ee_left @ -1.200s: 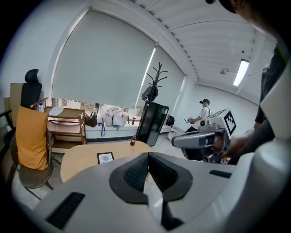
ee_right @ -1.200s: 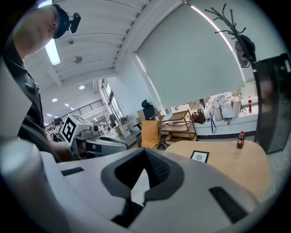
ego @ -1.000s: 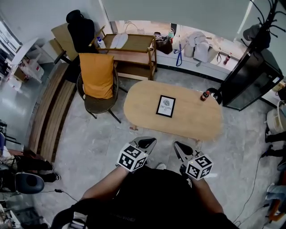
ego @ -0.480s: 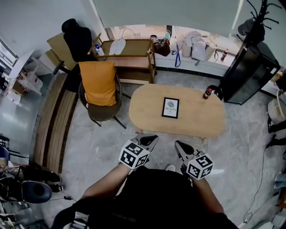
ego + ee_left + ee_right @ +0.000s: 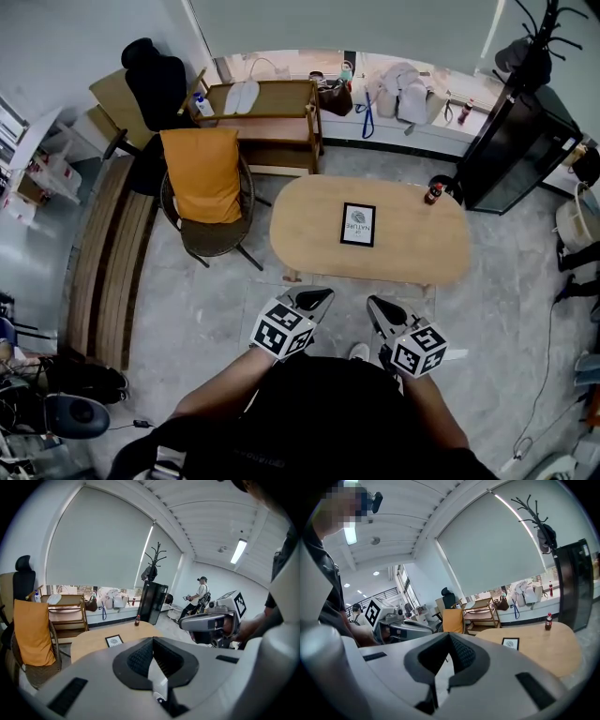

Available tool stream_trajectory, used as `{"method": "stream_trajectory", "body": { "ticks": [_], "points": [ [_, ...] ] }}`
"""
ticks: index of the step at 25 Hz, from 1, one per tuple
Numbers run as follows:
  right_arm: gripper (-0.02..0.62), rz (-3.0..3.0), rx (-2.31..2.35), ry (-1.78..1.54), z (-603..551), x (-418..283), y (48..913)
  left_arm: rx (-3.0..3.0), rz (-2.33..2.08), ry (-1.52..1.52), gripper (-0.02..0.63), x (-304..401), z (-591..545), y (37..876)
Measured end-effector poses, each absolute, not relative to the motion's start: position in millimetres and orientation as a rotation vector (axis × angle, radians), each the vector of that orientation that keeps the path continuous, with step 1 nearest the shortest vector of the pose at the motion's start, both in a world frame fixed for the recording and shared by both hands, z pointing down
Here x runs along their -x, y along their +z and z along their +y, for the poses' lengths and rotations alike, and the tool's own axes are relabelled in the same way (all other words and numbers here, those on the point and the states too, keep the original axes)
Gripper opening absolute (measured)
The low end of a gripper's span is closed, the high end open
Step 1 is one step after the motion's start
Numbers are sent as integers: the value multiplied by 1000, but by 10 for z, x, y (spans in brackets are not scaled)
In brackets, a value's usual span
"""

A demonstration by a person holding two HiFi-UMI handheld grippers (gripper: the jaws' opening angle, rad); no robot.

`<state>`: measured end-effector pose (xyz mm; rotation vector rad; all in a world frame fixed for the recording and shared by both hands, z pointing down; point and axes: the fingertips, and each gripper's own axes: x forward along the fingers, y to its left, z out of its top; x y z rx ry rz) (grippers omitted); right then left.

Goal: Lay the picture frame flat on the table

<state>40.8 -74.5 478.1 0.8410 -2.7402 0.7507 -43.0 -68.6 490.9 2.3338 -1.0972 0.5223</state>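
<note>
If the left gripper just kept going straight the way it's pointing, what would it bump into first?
Most likely the near edge of the wooden table, short of the picture frame lying flat on it. Nothing shows between the left gripper and the table, though depth is hard to judge.

A dark bottle with a red cap (image 5: 433, 194) stands upright at the far right end of the oval table (image 5: 309, 234), close to its edge. Left of that table, a wicker chair (image 5: 211, 232) has an orange cushion (image 5: 202, 173) against its back. Beyond it, a wooden two-tier trolley (image 5: 281, 131) carries two pale flat things (image 5: 242, 92) on its top shelf and a small white bottle (image 5: 198, 101) at the left corner. Bags (image 5: 408, 92) line the window ledge; a tall black cabinet (image 5: 516, 150) and a coat stand (image 5: 536, 42) stand at the right
</note>
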Motion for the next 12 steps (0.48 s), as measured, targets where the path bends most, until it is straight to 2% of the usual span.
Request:
{"method": "stream_trajectory", "body": {
  "ticks": [12],
  "points": [
    [2, -2738, -853, 746, -776, -391, 4777, -2346, -1090, 521, 5, 433, -659, 4900]
  ]
}}
